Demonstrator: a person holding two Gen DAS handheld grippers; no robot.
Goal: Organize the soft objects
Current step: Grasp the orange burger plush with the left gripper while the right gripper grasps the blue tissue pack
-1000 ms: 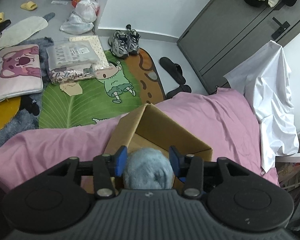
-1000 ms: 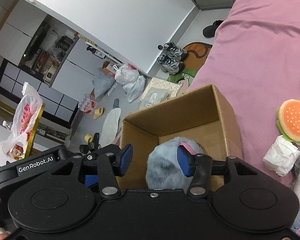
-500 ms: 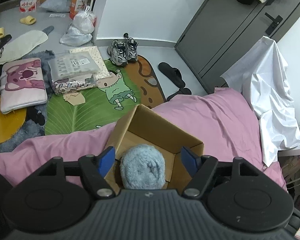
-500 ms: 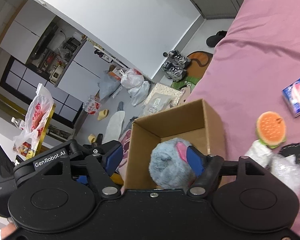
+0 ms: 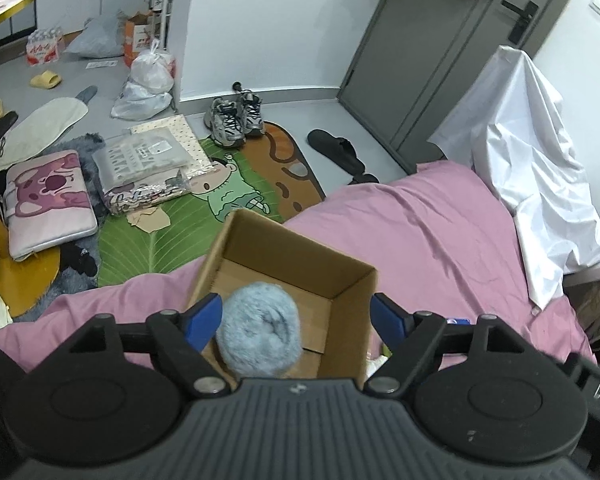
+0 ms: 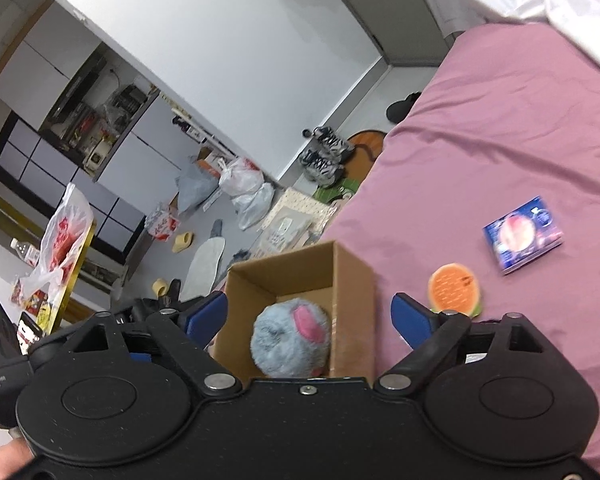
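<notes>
Left gripper [image 5: 296, 318] at lower centre of its frame, blue-padded fingers [image 5: 202, 316] spread wide, holding nothing. Right gripper [image 6: 310, 316] likewise splayed wide and empty-handed, lower centre of its own view.

Cardboard box [image 5: 300, 248] sits open-topped on the pink bedsheet [image 5: 432, 232], centre of the left view, near the bed's edge. Grey-blue plush toy [image 5: 260, 330] lies inside the box, against its near wall; neither gripper touches it. From the right wrist the same plush [image 6: 290, 336] shows a pink ear patch, box wall [image 6: 354, 304] to its right.

On the sheet right of the box, right view: burger plush [image 6: 454, 290] just above the right finger, and a blue printed packet [image 6: 522, 234] farther up, well apart from the box.

Upper right, left view: white cloth [image 5: 536, 152] draped down onto the bed.
</notes>
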